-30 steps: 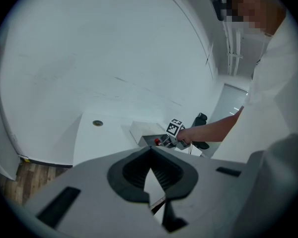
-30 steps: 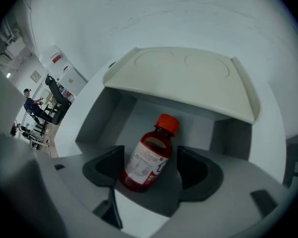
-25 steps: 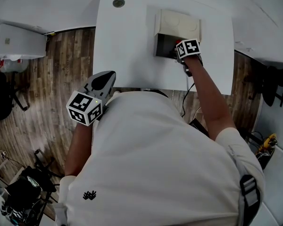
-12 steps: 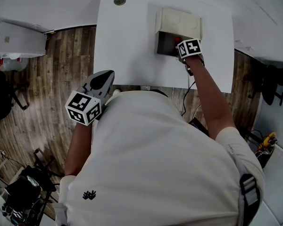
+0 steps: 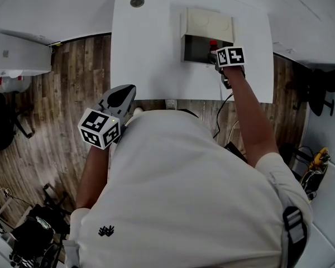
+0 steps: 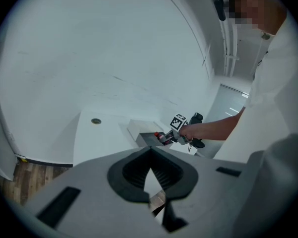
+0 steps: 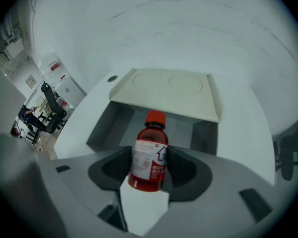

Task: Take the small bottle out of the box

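Two jaws of the right gripper (image 7: 149, 157), just closing, pinched the small red-capped bottle (image 7: 150, 133) at the mouth of the open grey box (image 7: 114, 120), centre frame. Its cream lid (image 7: 169, 90) stood behind. Lower left, the left gripper (image 5: 121, 94) hung pressed together, empty, beside the white table (image 5: 145, 54).

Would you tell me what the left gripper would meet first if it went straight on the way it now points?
Probably the white table, on its top short of the open box. Depth is unclear, so it might reach the box instead.
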Demonstrator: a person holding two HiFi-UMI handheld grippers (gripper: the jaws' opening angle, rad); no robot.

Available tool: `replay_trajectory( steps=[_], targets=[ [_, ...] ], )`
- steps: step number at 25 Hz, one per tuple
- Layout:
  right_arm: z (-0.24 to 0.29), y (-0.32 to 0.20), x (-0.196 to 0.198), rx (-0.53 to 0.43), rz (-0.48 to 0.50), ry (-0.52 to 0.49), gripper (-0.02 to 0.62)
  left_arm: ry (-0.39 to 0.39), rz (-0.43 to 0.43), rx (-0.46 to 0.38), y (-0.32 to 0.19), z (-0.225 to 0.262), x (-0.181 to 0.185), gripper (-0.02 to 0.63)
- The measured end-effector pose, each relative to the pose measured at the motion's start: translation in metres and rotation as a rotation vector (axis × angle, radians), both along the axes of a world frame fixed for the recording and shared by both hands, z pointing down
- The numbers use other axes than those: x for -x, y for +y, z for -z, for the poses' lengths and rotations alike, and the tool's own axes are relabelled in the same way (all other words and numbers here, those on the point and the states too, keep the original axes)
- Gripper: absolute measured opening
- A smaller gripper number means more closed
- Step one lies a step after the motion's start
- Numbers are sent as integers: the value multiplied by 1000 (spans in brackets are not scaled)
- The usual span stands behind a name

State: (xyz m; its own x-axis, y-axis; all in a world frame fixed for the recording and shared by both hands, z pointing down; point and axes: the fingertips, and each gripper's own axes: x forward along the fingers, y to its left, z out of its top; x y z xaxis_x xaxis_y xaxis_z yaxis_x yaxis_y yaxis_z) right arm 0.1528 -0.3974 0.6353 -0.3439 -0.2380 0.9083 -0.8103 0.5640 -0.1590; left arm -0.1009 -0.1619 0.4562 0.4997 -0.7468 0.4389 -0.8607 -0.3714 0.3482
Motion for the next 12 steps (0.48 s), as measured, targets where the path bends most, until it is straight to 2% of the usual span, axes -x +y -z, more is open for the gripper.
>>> replay_trajectory(
  steps=[12],
  targets=[
    [49,34,-4,-131,-95,-102,225,12,-56,-21,18,4,12,6]
  ],
)
